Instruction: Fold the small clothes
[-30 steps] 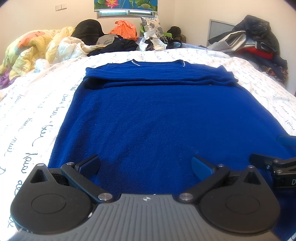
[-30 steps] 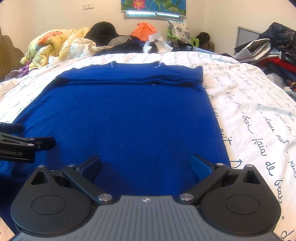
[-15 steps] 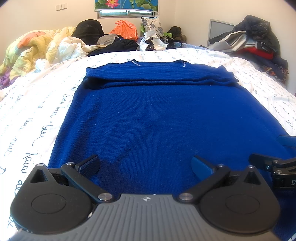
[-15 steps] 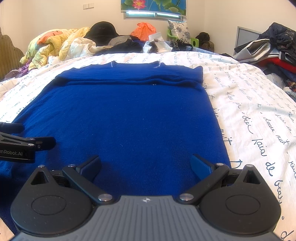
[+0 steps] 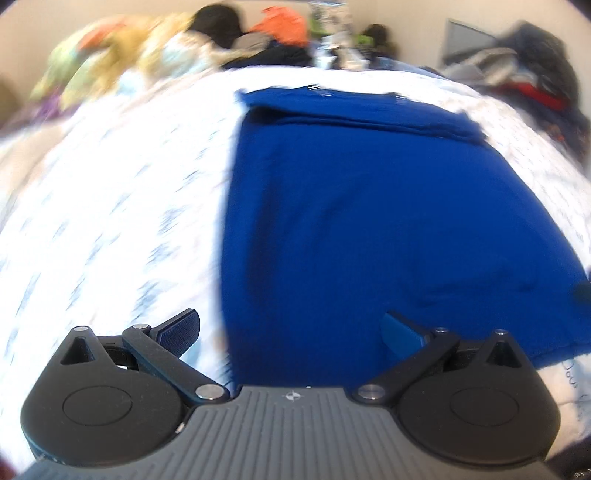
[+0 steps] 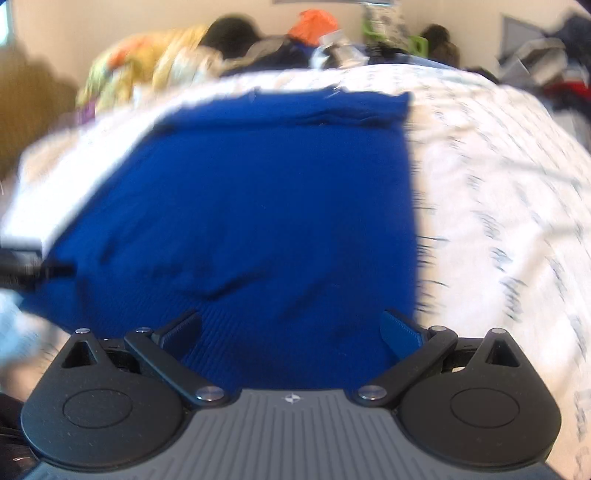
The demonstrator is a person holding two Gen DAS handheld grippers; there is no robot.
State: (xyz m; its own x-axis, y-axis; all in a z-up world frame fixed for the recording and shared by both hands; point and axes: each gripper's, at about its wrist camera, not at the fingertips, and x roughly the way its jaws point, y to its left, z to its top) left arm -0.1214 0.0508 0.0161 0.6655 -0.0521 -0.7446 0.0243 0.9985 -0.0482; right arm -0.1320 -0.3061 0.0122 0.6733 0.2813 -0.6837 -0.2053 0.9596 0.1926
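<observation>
On the white script-printed bedsheet (image 5: pixel 122 192) lies the blue shirt (image 5: pixel 369 206), flat, far end folded over. Left gripper (image 5: pixel 291 328) spread wide, empty, straddling the shirt's left edge. Right gripper (image 6: pixel 291 326) equally wide, empty, over the shirt's near right corner. Both views blurred.

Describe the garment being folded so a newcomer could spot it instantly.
Start at the bed's white sheet printed with dark handwriting. Spread flat across its middle lies the blue shirt, its far end folded over into a band. It is the only solid royal-blue piece and the only one laid flat; the other clothes are heaped by the wall.
</observation>
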